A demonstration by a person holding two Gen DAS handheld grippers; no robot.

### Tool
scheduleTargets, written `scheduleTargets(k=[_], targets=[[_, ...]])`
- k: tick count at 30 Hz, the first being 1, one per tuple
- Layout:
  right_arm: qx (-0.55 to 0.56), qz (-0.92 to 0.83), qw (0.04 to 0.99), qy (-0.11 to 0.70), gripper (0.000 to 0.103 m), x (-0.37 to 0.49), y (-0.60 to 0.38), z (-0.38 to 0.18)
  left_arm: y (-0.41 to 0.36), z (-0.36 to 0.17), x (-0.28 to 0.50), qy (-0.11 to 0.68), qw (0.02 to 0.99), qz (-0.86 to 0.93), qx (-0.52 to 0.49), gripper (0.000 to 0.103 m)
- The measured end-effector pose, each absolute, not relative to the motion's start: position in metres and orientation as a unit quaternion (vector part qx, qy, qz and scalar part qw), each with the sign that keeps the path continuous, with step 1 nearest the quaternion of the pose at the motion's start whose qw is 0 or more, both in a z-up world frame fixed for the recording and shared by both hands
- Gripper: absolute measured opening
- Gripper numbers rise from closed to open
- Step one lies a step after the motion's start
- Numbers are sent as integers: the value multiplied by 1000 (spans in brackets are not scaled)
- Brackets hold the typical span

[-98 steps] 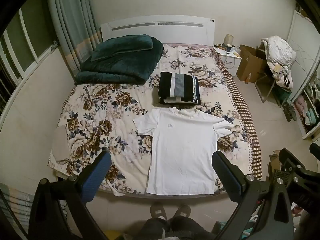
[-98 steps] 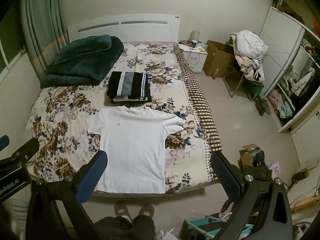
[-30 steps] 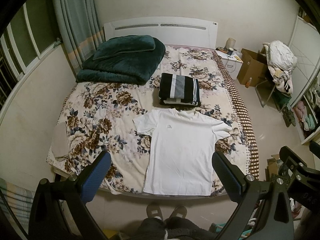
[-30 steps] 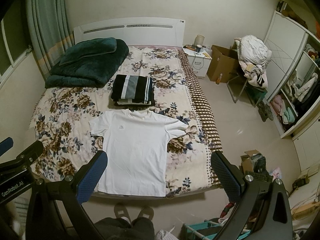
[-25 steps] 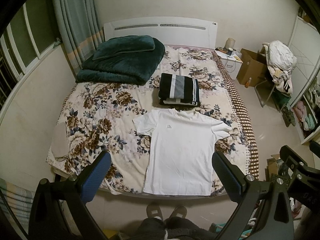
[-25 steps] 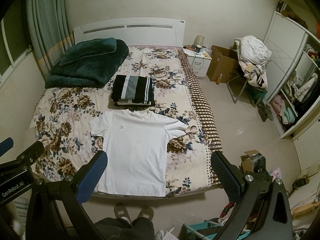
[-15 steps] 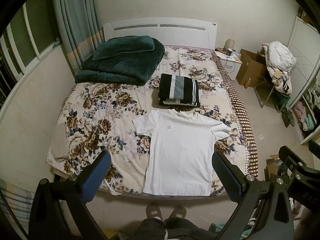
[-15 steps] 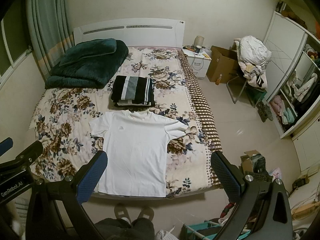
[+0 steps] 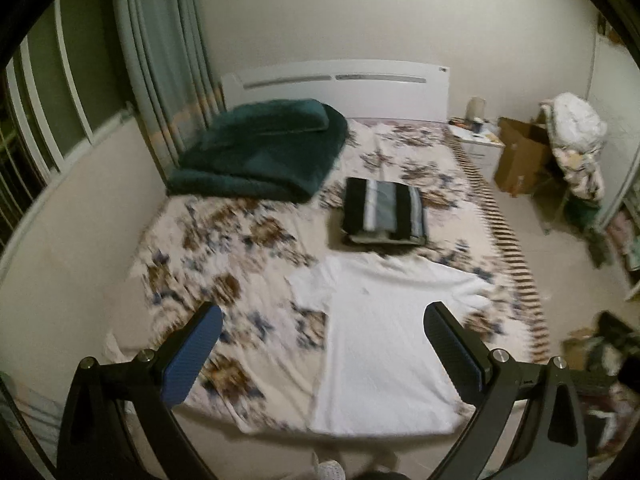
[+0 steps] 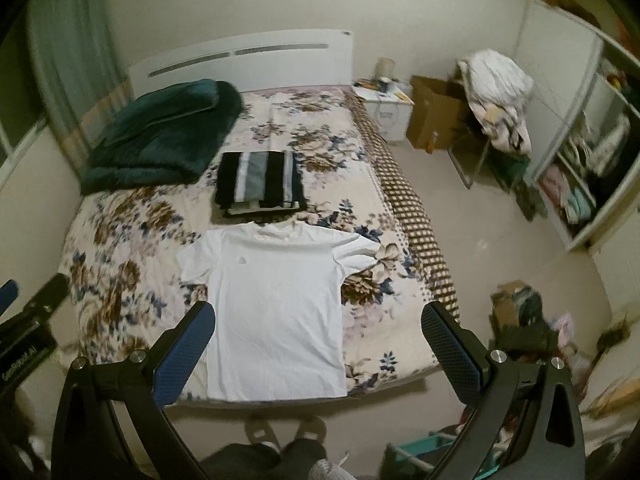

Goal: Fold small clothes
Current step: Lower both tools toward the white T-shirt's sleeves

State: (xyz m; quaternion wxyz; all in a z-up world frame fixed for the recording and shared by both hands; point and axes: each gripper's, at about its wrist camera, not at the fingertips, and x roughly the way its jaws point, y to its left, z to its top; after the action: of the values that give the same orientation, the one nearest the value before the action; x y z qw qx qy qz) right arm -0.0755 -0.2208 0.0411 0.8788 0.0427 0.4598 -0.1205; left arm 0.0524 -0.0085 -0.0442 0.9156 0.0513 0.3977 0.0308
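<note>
two grippers, the left gripper (image 9: 320, 354) and the right gripper (image 10: 318, 350), hang wide open above the bed (image 10: 132, 220), holding nothing. one white t-shirt (image 10: 276, 304) lies flat near the folded striped pile (image 10: 260, 178).

Little lettering in my view

White lettering ending in "AI" runs along my black left gripper's body (image 10: 24, 354), seen from my right wrist, the rest too blurred to read. The flat white short-sleeved T-shirt (image 10: 276, 308) bears a small grey chest mark, illegible.
</note>
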Motion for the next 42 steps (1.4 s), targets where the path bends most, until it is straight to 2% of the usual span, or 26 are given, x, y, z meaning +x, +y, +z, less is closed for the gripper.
scheduleTargets(k=[4,9,14,20,22,25,27,28,29,30,31,36,42], targets=[[89,-165,859,476,103,-21,-247,-22,-5,-98,102,407,909,54,69,103],[169,-204,815,516,102,26,-326,-130,-12,-181,170,475,875,83,53,103],[284,-202,766,540,91,79,-403,-258,-25,-267,216,513,846,135,59,103],[389,-202,723,534,90,160,-490,-429,-34,-372,265,567,805,171,48,103],[412,-214,710,530,86,188,-515,-485,-42,-412,281,576,796,176,52,103],[448,-219,690,524,82,219,-532,-547,-50,-459,302,588,787,179,49,103],[464,-219,686,516,75,237,-540,-583,-56,-483,314,597,781,177,43,103],[470,-216,687,509,64,244,-543,-597,-59,-495,319,600,780,173,41,103],[474,-212,691,503,43,250,-544,-607,-63,-503,324,601,780,169,41,103],[474,-213,693,500,30,252,-544,-611,-67,-510,327,601,781,165,43,103],[471,-218,697,495,7,256,-545,-616,-70,-517,330,599,783,160,48,103],[451,-254,716,469,3,235,-533,-602,-78,-535,335,601,785,145,52,103],[457,-255,694,495,6,212,-520,-601,-72,-545,335,613,775,143,52,103]])
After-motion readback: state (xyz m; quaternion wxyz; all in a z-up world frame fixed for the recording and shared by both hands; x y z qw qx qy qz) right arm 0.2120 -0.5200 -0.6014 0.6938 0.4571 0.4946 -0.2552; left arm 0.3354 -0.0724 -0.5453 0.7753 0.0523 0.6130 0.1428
